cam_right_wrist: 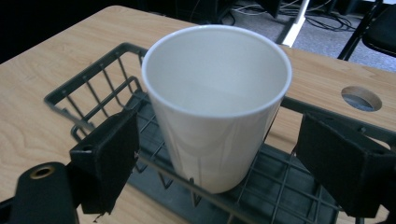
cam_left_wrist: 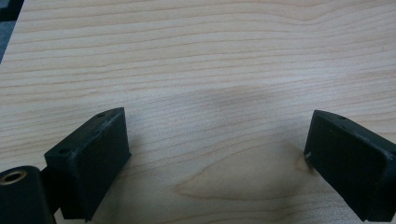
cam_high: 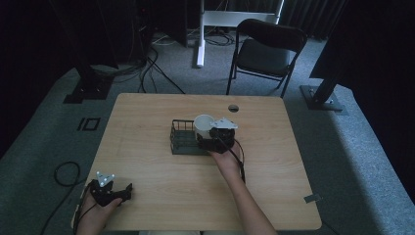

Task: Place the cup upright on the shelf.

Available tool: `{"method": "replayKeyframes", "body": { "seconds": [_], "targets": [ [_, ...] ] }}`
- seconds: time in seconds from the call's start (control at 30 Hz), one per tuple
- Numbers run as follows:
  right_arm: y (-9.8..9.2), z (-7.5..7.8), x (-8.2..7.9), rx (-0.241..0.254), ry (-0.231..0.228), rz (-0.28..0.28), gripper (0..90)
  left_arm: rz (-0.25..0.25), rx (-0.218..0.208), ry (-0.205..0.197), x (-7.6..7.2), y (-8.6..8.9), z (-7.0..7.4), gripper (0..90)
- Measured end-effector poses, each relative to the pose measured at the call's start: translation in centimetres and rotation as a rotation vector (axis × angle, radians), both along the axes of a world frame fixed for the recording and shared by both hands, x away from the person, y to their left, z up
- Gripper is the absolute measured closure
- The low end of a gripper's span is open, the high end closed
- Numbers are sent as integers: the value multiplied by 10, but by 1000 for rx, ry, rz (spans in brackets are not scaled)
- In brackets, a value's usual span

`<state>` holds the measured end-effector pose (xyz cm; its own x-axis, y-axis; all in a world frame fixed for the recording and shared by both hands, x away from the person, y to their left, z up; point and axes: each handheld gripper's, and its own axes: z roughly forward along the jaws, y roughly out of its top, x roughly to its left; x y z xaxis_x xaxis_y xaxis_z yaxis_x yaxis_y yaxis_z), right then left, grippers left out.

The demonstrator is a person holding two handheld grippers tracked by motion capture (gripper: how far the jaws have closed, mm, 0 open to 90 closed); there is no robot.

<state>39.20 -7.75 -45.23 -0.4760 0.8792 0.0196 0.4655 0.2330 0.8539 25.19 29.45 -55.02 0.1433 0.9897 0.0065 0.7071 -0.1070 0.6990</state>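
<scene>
My right gripper [cam_right_wrist: 217, 163] stood released around a plain white paper cup [cam_right_wrist: 215, 102] (unmarked, empty) in the wire basket [cam_right_wrist: 95, 81]; my left gripper [cam_left_wrist: 217, 158] gaped too.

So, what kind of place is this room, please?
Probably a lab or recording studio, not a home: a lone wooden table on grey carpet, black curtains around it, loose cables and stand bases on the floor, plus a folding chair.

We count one white cup [cam_right_wrist: 217, 102], one wire basket [cam_right_wrist: 93, 88], two grippers, one table [cam_high: 147, 122], one chair [cam_high: 266, 49].
</scene>
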Motion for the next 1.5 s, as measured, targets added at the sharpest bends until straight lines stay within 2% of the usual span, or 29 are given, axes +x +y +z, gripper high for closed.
{"method": "replayKeyframes", "body": {
  "seconds": [0.27, 0.6, 0.73, 1.1, 1.5],
  "targets": [
    [-8, 0, -10, 1, -11, 27, 137, 0, 0, 0, 0, 0, 0, 68],
    [-25, -1, -21, -15, -14, 27, 137, 0, 0, 0, 0, 0, 0, 68],
    [-33, 0, -26, -28, -24, 20, 137, 0, 0, 0, 0, 0, 0, 68],
    [-57, -2, -36, -21, -35, 3, 137, -1, 2, -1, 0, 0, 0, 68],
    [-86, -14, -45, -31, -45, -49, 136, 0, 0, 0, 0, 0, 0, 68]
  ]
}}
